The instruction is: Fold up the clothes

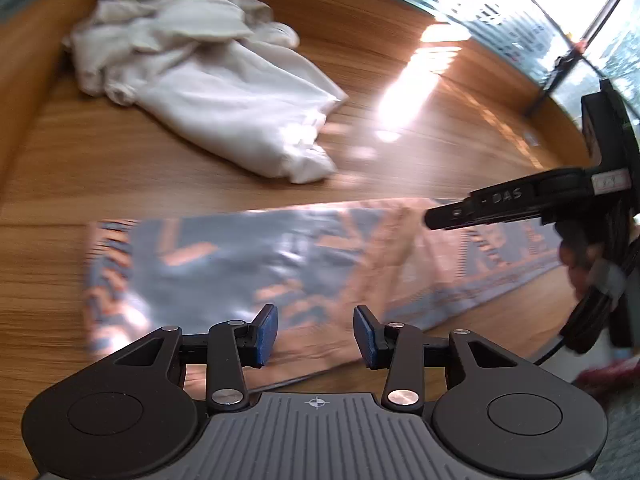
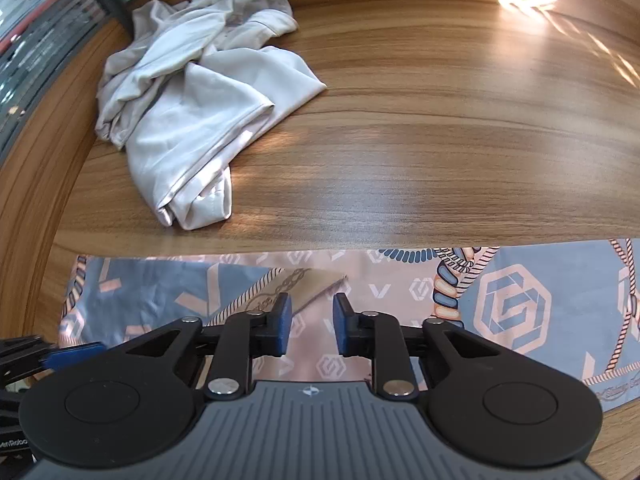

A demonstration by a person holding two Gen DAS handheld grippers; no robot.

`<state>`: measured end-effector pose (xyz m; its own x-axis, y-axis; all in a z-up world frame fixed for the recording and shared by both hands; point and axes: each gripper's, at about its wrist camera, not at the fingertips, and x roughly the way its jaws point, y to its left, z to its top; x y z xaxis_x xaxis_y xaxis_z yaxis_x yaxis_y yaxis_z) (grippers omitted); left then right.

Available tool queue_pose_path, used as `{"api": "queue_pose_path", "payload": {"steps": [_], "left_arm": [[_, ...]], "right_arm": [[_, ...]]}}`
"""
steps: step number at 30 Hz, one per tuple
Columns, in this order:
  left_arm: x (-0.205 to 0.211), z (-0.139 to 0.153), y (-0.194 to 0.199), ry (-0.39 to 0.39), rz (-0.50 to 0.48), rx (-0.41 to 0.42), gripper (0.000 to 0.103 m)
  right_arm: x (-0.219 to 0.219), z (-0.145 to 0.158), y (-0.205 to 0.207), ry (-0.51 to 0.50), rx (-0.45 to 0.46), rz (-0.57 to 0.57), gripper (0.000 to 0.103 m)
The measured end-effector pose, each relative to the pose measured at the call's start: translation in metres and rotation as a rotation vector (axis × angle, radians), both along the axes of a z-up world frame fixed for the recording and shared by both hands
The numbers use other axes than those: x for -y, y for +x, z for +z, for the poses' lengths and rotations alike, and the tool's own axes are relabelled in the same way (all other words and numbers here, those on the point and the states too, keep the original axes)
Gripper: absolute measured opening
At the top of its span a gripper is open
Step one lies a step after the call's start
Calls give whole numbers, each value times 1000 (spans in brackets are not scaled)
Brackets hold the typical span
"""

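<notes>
A blue and pink patterned cloth (image 1: 256,268) lies flat and folded along the near side of the wooden table; it also shows in the right wrist view (image 2: 520,300). My left gripper (image 1: 315,334) is open and empty just above its near part. My right gripper (image 2: 308,328) is open and empty above the cloth's middle, beside a folded-over corner (image 2: 288,284). The right gripper (image 1: 500,204) also shows from the side at the right of the left wrist view. A crumpled white garment (image 1: 208,80) lies farther back on the left; the right wrist view shows it too (image 2: 192,100).
The wooden table (image 2: 440,140) stretches wide behind the cloth, with a bright sun patch (image 1: 416,84) at the back right. Glass walls with blinds (image 1: 500,4) run behind the table's far edge. A dark cable (image 1: 592,320) hangs at the right.
</notes>
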<state>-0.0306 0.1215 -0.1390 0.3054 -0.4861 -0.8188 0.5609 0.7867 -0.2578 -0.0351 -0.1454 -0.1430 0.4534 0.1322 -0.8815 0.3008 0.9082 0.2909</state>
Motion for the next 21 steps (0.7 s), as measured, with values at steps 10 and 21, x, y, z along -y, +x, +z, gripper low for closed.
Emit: {"api": "queue_pose_path", "payload": {"steps": [10,21], "left_arm": [[-47,14,-10,98,150,75,52],[-57,14,-10,123,221,98,58]], "right_arm": [[-6,-12,14,38,-13,-39,4],[7,8,5,-15,37,-52,2]]}}
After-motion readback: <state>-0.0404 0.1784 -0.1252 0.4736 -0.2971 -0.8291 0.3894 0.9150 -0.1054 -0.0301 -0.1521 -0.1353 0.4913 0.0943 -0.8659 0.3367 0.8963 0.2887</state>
